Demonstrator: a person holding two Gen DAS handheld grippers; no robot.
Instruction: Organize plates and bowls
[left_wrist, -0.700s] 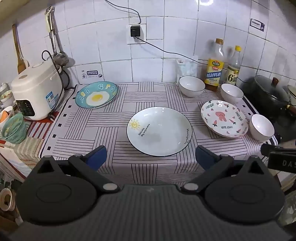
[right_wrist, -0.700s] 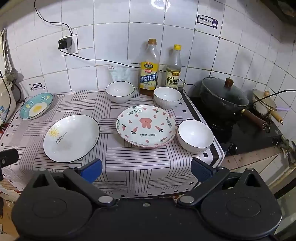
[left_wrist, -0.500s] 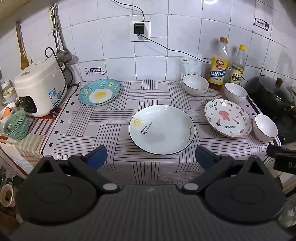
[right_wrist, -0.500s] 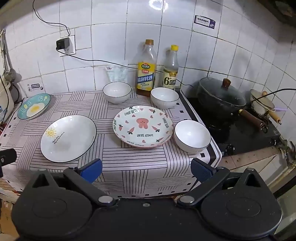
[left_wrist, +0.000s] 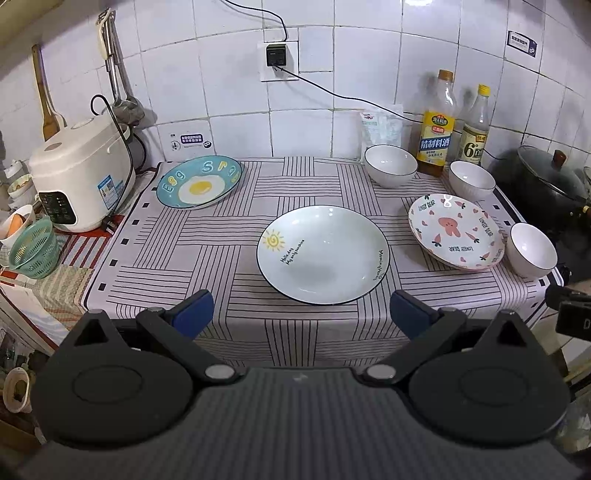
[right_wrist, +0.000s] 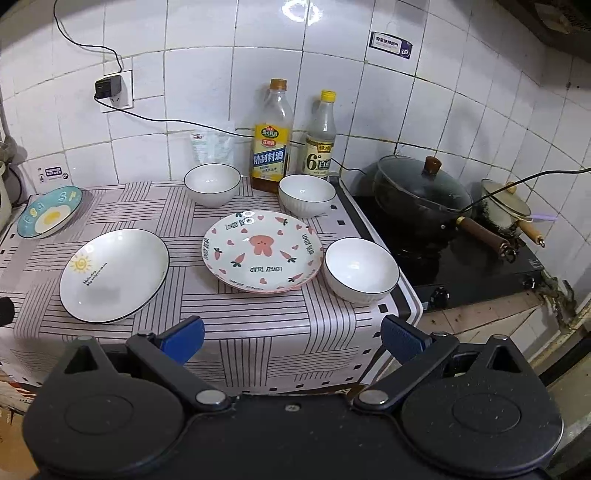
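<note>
So nothing's been stacked yet as far as I can tell; I'd call this the very start, both claws just hanging back off the front edge of the counter and looking down at the spread. Going left to right: the rice cooker sits off the cloth; then the blue egg plate at the back left of the striped tablecloth; the white sun plate is dead centre in front of my left gripper, which is wide open with nothing between the pads; behind it near the bottles are two white bowls, the back-left bowl and the back-right bowl; then the pink bunny plate straight ahead of my right gripper, also spread fully and empty; the third bowl sits just beside that plate near the cloth's right edge, close to the stove. My guess for the next move: go in low on a plate rim and nest plates together, then bowls; the rims are thin and slick so I'd want a shallow angle.
</note>
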